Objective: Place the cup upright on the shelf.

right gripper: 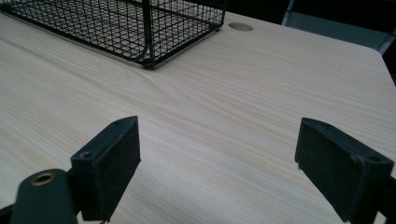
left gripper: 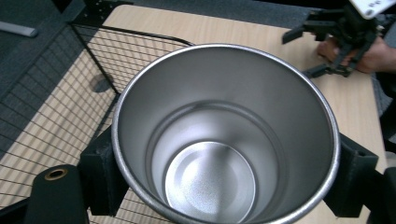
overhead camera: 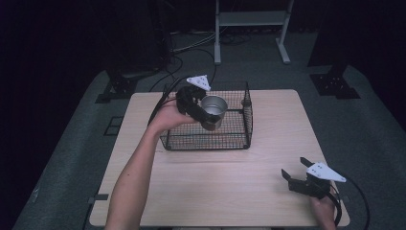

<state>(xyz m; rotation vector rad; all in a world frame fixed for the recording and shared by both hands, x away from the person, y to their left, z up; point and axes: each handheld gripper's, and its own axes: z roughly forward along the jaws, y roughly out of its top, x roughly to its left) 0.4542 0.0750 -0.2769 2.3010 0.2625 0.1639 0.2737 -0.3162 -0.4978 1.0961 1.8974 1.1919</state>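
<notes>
A shiny steel cup [overhead camera: 213,109] hangs over the black wire basket [overhead camera: 239,140], mouth tilted toward the camera on the gripper. My left gripper [overhead camera: 203,111] is shut on the cup, its black jaws pressed against both sides of the wall. In the left gripper view the cup [left gripper: 224,140] is empty, and the basket mesh [left gripper: 56,93] lies under it. My right gripper [overhead camera: 296,168] rests low at the table's front right corner, open with nothing between its pads [right gripper: 112,163]. The same right gripper [left gripper: 308,44] appears far off in the left gripper view.
The light wooden table [overhead camera: 268,191] has bare room in front of the basket and to its right. A basket corner [right gripper: 148,60] stands ahead of the right gripper. Dark stands and cables sit on the floor behind the table.
</notes>
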